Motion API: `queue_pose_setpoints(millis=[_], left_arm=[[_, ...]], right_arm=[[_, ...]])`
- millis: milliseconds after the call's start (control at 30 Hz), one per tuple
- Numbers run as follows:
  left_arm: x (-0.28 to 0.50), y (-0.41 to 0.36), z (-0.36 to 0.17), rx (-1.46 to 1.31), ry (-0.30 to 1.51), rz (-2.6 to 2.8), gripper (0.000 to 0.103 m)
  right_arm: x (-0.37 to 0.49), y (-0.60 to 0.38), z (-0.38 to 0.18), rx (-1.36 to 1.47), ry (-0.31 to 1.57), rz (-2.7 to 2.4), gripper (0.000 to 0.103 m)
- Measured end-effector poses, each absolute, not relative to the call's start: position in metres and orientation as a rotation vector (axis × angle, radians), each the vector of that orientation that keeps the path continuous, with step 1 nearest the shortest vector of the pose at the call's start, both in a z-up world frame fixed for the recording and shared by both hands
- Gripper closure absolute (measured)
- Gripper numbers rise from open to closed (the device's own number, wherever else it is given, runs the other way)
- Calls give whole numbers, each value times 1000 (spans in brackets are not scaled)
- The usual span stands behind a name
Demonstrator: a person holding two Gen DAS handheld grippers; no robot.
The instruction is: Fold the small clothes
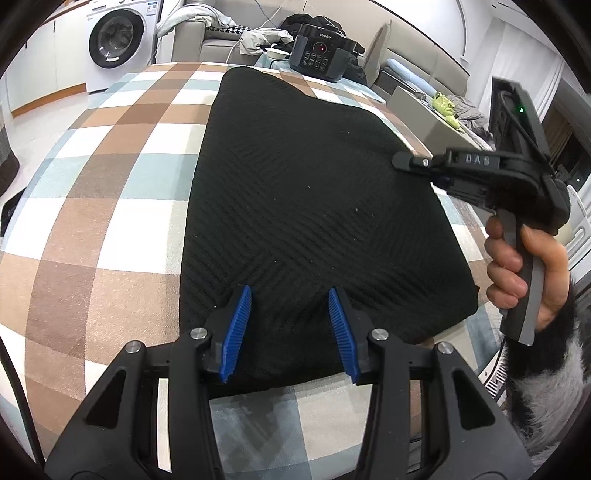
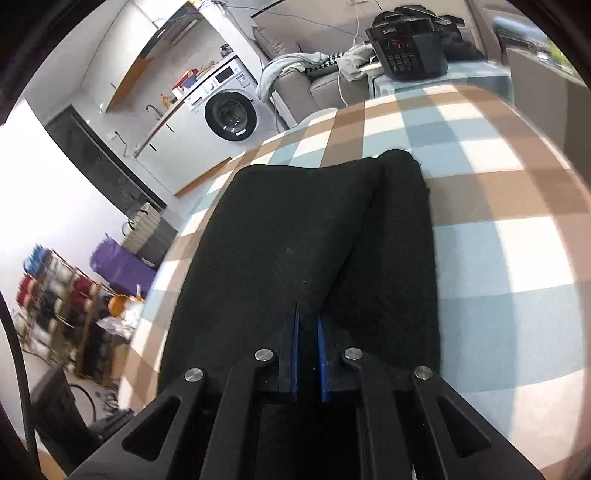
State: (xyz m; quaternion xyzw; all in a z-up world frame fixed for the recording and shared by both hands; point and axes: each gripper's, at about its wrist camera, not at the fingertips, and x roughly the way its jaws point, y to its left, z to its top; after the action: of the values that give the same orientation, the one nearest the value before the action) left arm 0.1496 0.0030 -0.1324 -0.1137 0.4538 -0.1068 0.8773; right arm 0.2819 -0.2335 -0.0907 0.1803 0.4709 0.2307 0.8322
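Note:
A black knitted garment (image 1: 306,206) lies flat on the checked tablecloth (image 1: 110,192). My left gripper (image 1: 290,295) is open, its blue pads over the garment's near edge and holding nothing. My right gripper (image 1: 400,162) shows in the left wrist view at the garment's right edge, held by a hand. In the right wrist view the right gripper (image 2: 308,312) is shut on a raised fold of the black garment (image 2: 280,236), with cloth pinched between the blue pads.
A black pressure cooker (image 1: 319,51) stands at the table's far end. A washing machine (image 1: 118,37) and a sofa with clothes (image 1: 221,33) are behind. A shelf of yarn (image 2: 55,295) stands on the floor to the left.

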Motion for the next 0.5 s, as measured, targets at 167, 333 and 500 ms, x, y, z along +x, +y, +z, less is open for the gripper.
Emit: queue_pose_setpoints(millis=[167, 333, 500], left_arm=[[149, 3, -133, -226, 944, -234, 62], [150, 4, -134, -229, 943, -233, 62], [149, 5, -134, -240, 942, -231, 62]], right_arm=[[294, -246, -113, 463, 1092, 474, 94], [308, -256, -101, 487, 1051, 433, 83], [331, -243, -105, 445, 1053, 424, 92]])
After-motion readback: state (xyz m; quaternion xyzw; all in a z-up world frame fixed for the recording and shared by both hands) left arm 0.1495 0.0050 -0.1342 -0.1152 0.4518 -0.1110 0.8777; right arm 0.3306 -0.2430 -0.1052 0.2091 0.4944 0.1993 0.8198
